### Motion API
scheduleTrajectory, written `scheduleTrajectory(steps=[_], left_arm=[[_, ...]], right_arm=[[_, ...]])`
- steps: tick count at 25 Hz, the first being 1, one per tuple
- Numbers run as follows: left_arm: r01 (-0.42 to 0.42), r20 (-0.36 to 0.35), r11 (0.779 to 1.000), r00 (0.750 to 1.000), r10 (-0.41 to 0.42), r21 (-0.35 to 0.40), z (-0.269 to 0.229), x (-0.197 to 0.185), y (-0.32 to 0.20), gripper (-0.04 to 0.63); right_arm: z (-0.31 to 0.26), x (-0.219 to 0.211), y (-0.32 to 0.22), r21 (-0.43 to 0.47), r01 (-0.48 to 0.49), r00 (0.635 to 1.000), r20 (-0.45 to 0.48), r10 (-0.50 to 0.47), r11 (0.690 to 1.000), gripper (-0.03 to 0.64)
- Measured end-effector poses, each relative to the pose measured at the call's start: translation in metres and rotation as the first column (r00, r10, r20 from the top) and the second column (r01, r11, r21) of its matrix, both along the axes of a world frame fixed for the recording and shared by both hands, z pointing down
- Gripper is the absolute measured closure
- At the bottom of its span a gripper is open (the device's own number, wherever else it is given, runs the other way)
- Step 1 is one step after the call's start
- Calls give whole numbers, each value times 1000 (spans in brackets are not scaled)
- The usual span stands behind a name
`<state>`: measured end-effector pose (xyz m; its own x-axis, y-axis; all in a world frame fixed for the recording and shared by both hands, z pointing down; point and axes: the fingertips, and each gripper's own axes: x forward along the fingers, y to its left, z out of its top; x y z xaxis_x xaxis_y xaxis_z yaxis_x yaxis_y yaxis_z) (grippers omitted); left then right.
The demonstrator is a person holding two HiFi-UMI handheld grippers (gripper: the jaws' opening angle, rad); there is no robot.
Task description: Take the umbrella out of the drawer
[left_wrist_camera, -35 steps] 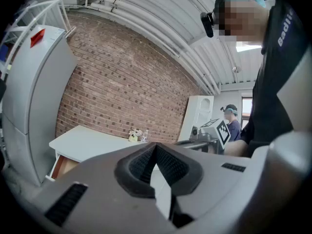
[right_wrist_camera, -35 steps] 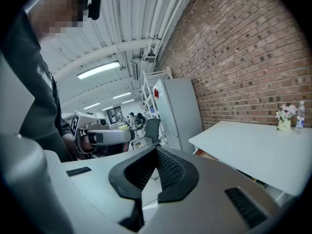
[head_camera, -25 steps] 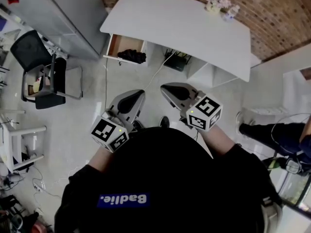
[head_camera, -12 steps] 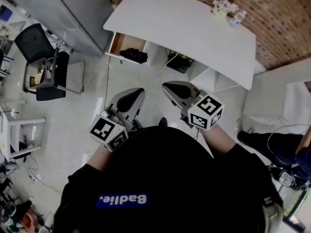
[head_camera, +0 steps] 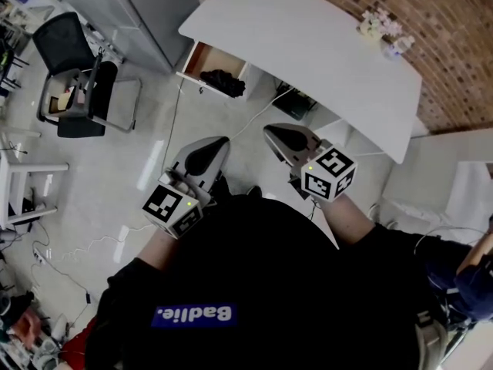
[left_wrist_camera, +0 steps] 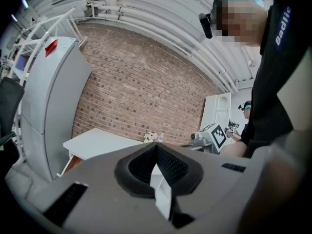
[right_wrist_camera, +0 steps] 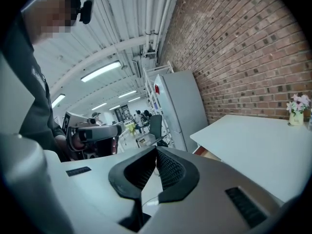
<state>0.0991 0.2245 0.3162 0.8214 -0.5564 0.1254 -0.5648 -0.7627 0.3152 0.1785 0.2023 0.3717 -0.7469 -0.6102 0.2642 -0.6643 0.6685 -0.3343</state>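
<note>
Two grippers hover closed and empty, the left gripper and the right gripper, both well short of the open drawer where the dark umbrella lies. Reaching in with jaws shut would likely shove it deeper. Only the head view shows the umbrella; the gripper views show mainly the desk.

Grey shells on the left gripper and the right gripper, each with a cube of black-and-white squares, and black ribbed pads inside. Ahead of both, a white desk — its drawer shows tan wood around a black umbrella. Beyond the desk, a red-brown brick wall. Out past the left gripper, a black chair and a pale grey cabinet.
</note>
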Motion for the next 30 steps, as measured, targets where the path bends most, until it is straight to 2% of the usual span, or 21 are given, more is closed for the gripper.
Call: scheduleTrajectory(steps=[6, 18, 24, 30], left_arm=[[-16, -33, 1000, 999, 16, 10, 6, -29, -54, 598], [-87, -68, 996, 994, 87, 2, 4, -100, -200, 598], [-129, -75, 991, 989, 126, -40, 21, -120, -240, 598], [-119, -89, 991, 989, 114, -60, 29, -120, -262, 598]], right_arm=[[7, -22, -52, -3, -31, 998, -51, 30, 1000, 588], [3, -83, -189, 7, -136, 982, -133, 136, 991, 587], [8, -101, -231, 2, -183, 971, -157, 181, 983, 586], [24, -96, -253, -35, -188, 968, -178, 179, 982, 587]])
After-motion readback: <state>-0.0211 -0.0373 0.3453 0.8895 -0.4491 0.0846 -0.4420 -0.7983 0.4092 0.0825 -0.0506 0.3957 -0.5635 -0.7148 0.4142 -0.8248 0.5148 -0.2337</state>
